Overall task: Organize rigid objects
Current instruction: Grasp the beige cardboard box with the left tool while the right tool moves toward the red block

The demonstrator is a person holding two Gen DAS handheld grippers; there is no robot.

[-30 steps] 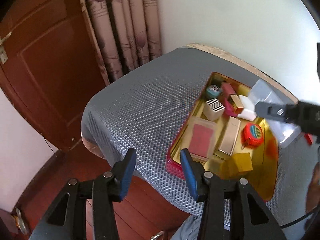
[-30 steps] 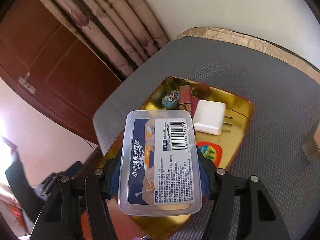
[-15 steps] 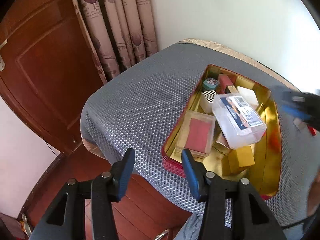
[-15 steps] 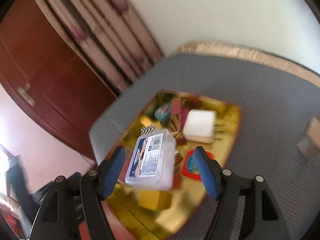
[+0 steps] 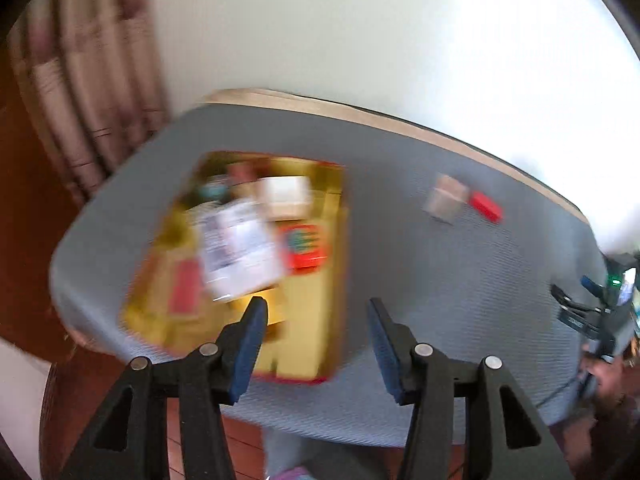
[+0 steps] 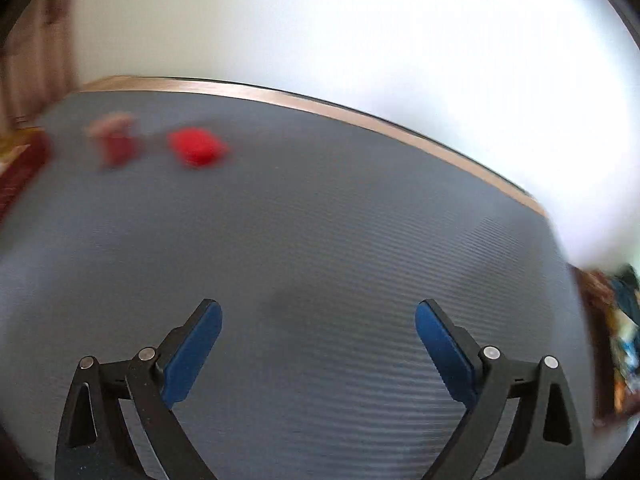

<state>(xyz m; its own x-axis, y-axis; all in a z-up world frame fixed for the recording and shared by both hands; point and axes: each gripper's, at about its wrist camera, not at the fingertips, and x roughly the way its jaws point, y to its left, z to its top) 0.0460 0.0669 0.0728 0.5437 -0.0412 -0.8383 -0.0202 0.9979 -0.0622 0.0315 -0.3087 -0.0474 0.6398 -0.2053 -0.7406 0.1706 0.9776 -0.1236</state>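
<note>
Both views are blurred by motion. A gold tray (image 5: 328, 280) with a red outer wall lies at the left of the grey mat (image 5: 420, 280). A clear plastic box (image 5: 240, 248) with a printed label rests in it on other small items. My left gripper (image 5: 316, 308) hovers over the tray's near right corner, its jaws opening with nothing between them. A red block (image 5: 485, 207) (image 6: 197, 146) and a tan block (image 5: 446, 199) (image 6: 114, 142) lie on the mat at the far side. My right gripper (image 6: 318, 316) hangs over bare mat, jaws opening wide and empty.
A white charger (image 5: 286, 196), a red round tape measure (image 5: 306, 246) and a pink-topped box (image 5: 184, 292) share the tray. The mat ends at a tan table edge (image 6: 360, 118) by a white wall. Curtains (image 5: 80, 92) hang at the left. A hand with the other gripper (image 5: 600, 312) shows at the right.
My right gripper let the clear box go into the tray, opened wide and swung right over bare mat. My left gripper swung right, from off the mat's edge to over the tray corner.
</note>
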